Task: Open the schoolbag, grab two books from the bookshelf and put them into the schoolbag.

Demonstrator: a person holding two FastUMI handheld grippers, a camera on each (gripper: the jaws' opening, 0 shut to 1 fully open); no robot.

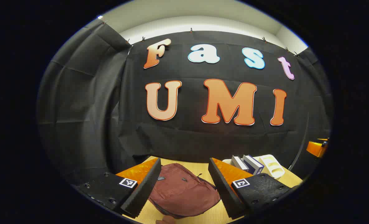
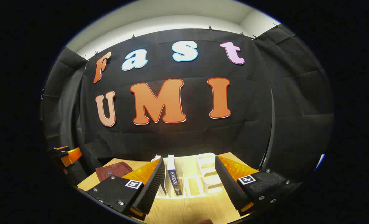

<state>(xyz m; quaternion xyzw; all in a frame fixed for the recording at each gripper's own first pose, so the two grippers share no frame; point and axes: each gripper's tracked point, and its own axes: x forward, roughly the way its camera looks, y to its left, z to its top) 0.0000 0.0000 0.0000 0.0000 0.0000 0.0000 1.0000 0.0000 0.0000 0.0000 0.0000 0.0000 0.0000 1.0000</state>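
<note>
A maroon schoolbag (image 1: 184, 191) lies flat on the wooden table, zipped shut as far as I can see, right in front of my left gripper (image 1: 184, 183), which is open with nothing between its fingers. Two books (image 1: 246, 164) stand upright in a white bookshelf rack (image 1: 273, 165) to the right of the bag. In the right gripper view the rack (image 2: 204, 174) sits just ahead, with a dark blue book (image 2: 173, 177) and a white book (image 2: 157, 158) standing in it. My right gripper (image 2: 190, 186) is open, facing the rack, holding nothing. The schoolbag (image 2: 113, 171) lies at far left.
The wooden table (image 2: 184, 211) runs under both grippers. Black cloth walls close the booth behind and at the sides. The other gripper (image 2: 63, 155) shows at the left edge of the right gripper view, and at the right edge (image 1: 318, 147) of the left one.
</note>
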